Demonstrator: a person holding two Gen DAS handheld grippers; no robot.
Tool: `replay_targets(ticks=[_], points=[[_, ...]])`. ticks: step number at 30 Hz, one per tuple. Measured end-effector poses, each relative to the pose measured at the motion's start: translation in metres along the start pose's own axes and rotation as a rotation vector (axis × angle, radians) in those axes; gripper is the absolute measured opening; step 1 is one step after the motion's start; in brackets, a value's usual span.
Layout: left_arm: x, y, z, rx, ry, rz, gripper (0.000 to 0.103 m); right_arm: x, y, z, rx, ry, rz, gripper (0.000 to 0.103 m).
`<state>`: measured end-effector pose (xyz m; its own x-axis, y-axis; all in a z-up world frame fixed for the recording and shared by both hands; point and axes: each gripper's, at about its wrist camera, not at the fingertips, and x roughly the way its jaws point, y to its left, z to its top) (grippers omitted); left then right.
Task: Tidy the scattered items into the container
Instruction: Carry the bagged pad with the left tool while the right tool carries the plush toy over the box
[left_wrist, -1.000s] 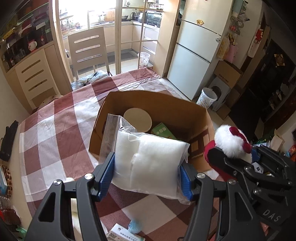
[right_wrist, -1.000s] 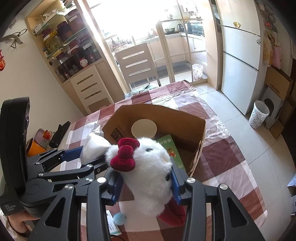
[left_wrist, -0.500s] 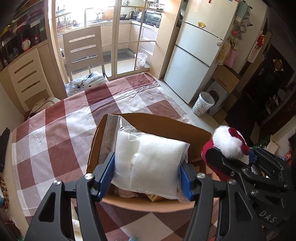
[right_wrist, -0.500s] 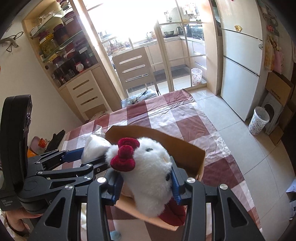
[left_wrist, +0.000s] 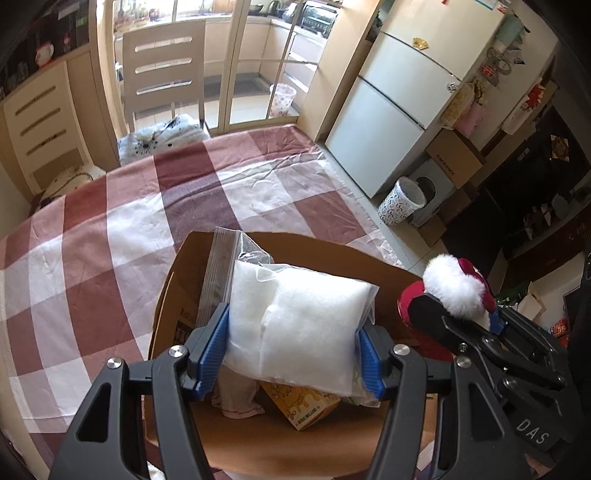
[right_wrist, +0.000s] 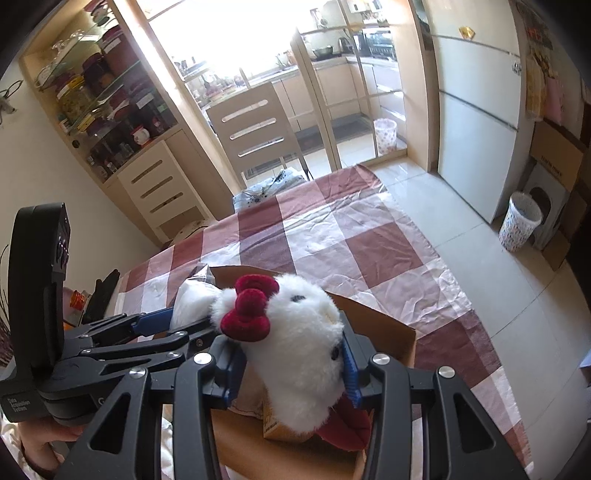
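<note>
- Two grippers are over one open box (left_wrist: 173, 295), which stands on a table with a red-and-white checked cloth (left_wrist: 110, 236).
- Box: cardboard, brown; a yellow printed carton (left_wrist: 306, 406) and a pale cloth (left_wrist: 236, 398) lie inside.
- Left gripper (left_wrist: 293, 354): jaws about half open, blue pads pressed on both sides of a clear zip bag (left_wrist: 299, 325) of white stuffing. Bag held over the box interior, its seal strip pointing away from the camera.
- Right gripper (right_wrist: 291, 363): jaws narrow, clamped on a white plush toy (right_wrist: 295, 347) with a red bow. Toy held over the near part of the box, above the carton.
- Grippers side by side, close together; contact between them cannot be told.
</note>
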<state>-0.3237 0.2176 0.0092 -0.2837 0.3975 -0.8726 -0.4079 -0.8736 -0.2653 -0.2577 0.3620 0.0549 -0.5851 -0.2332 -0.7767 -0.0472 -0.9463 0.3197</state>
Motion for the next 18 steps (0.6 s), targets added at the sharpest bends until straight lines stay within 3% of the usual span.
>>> replay_targets(ticks=[10,18], points=[[0.018,0.017,-0.021,-0.024,0.052,0.036,0.063,0.032,-0.004,-0.017,0.016,0.087,0.028,0.044],[0.021,0.021,-0.030,0.012,0.056,0.093,0.063,0.055,-0.007,-0.023,0.025,0.141,0.025,0.044]])
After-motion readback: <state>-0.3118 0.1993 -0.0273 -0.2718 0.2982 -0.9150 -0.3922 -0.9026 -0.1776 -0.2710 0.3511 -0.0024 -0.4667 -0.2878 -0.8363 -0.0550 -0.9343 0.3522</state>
